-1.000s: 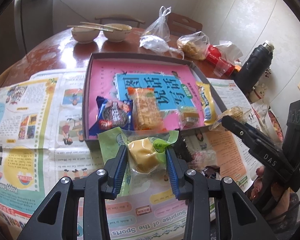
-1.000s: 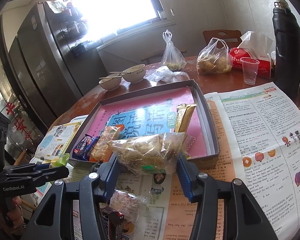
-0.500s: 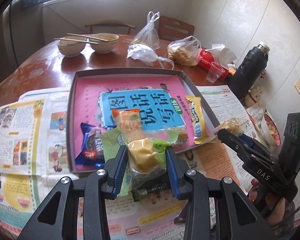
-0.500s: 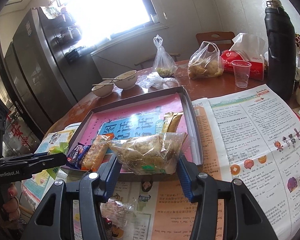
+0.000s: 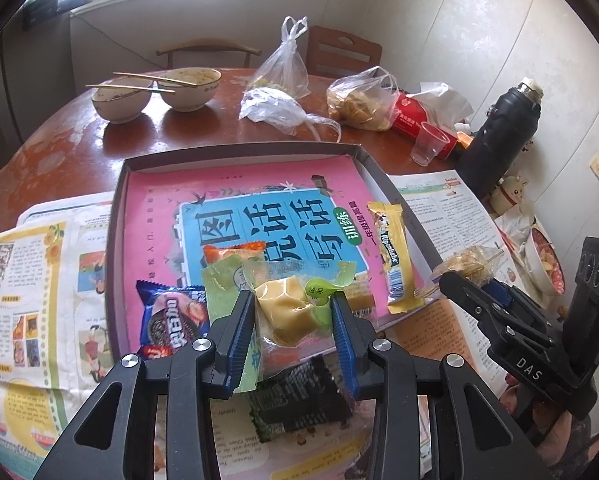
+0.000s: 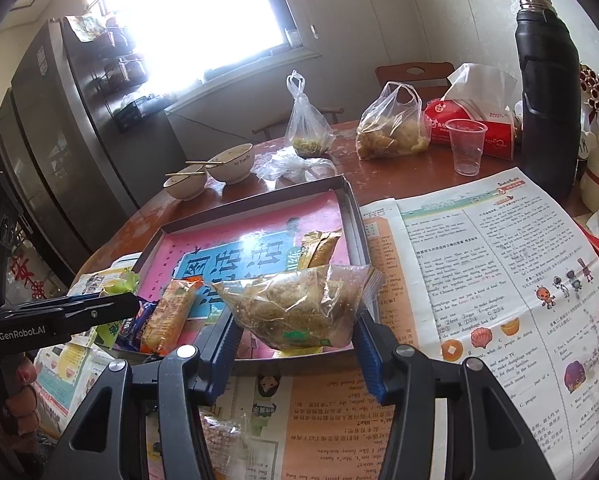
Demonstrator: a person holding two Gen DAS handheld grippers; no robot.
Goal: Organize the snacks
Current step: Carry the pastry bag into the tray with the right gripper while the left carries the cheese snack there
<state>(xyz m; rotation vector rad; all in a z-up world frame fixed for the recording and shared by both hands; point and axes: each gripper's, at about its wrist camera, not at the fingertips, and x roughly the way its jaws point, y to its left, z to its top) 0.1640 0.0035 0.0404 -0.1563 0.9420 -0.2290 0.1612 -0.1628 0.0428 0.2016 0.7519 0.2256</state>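
Oreo pack (image 5: 167, 316) (upside down), Alpenliebe bar (image 5: 391, 256), tray (image 5: 235, 152)

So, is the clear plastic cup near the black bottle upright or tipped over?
Upright. The clear plastic cup stands on its base on the table, open rim up.

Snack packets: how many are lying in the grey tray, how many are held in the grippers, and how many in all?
Lying in the tray: 3, namely the blue cookie packet, orange packet, yellow bar.
Held: 2, namely the green-wrapped cake, clear crumbly packet.
Total: 5.
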